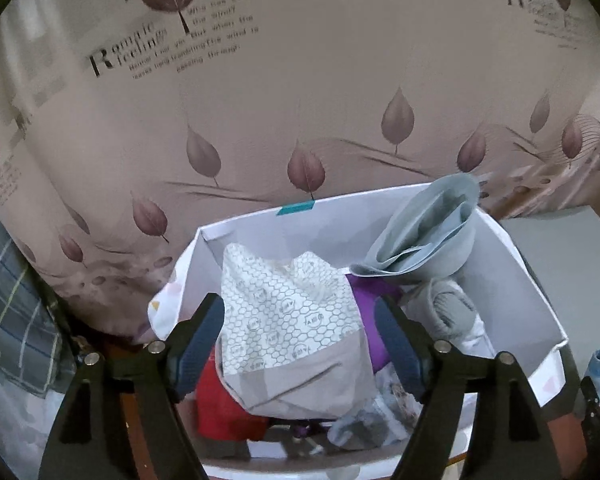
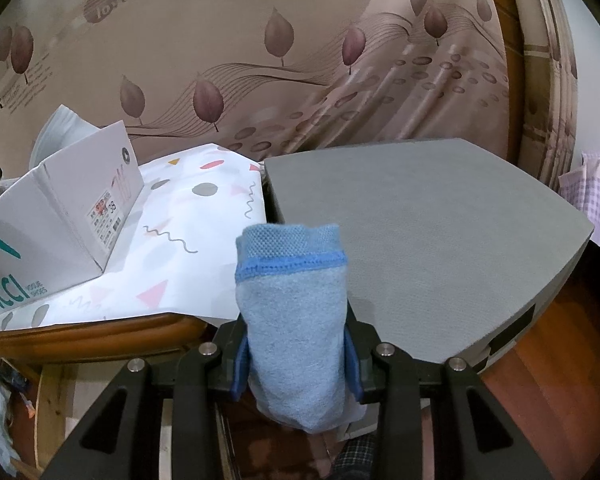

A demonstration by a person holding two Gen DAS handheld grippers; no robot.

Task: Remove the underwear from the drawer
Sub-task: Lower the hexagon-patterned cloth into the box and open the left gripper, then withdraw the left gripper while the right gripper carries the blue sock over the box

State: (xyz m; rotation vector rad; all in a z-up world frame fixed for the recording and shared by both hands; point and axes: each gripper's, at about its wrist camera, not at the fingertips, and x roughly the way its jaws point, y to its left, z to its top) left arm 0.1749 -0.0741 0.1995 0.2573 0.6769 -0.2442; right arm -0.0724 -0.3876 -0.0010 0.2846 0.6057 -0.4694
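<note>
Left wrist view looked down into a white cardboard box [image 1: 516, 276] that filled the lower centre of the frame and served as the drawer. The left gripper [image 1: 300, 340] hung over it with its jaws spread wide, one blue pad at either side of a folded honeycomb-print garment [image 1: 288, 332] with a grey waistband, gripping nothing. A red garment [image 1: 216, 400] lay at the lower left beneath it, a purple one [image 1: 370, 300] just right of it, and a pale blue-grey folded piece [image 1: 432, 228] stood up against the box's far right corner above a rolled grey knit [image 1: 444, 308]. A leaf-print curtain [image 1: 260, 112] filled the upper frame.

Right wrist view showed the right gripper [image 2: 296, 354] clamped on a rolled light-blue piece of underwear [image 2: 294, 320] with a darker blue stitched band, held upright at lower centre, outside the box. Behind it to the right lay a grey pad [image 2: 440, 232]; to the left, a white patterned cloth [image 2: 188, 224] carried the box [image 2: 52, 216], seen from outside with a shoe label. A wooden edge [image 2: 100, 330] ran below the cloth.
</note>
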